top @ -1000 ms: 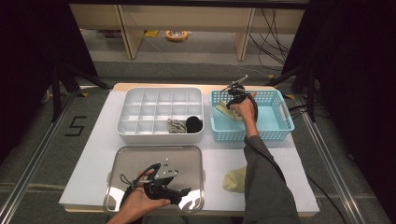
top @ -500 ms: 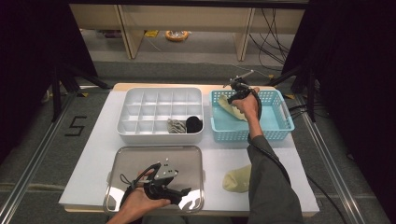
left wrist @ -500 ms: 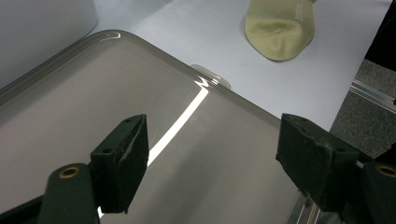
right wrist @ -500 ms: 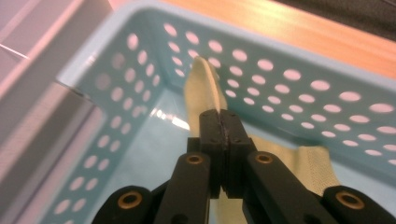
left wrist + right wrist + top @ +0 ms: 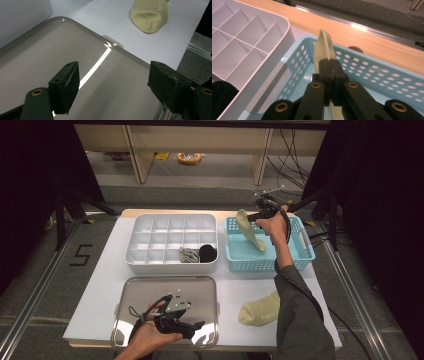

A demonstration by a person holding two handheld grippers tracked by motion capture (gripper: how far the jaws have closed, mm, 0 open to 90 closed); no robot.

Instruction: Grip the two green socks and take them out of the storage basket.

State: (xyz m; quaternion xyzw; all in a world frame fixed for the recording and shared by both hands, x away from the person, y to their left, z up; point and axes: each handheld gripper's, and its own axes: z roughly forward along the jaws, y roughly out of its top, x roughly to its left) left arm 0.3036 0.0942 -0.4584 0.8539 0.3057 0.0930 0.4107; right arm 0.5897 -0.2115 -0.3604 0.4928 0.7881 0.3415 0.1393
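right gripper clamped on pale sock, pulling it clear of blue basket | left gripper wide open, empty, parked over tray

Sock pinched in the right gripper: pale yellow-green knit cloth, matt, soft. Pads gripping it: black, matt, rubbery look; brass-coloured pins behind them. Basket under it: light-blue perforated plastic, smooth, slight sheen. Divided bin beside the basket: grey-white plastic, smooth, satin. Beyond the basket, table edge: wood-look, smooth. Tray under the left gripper: polished metal, mirror-glossy. Second sock past the tray: same matt knit, on a matt white tabletop.
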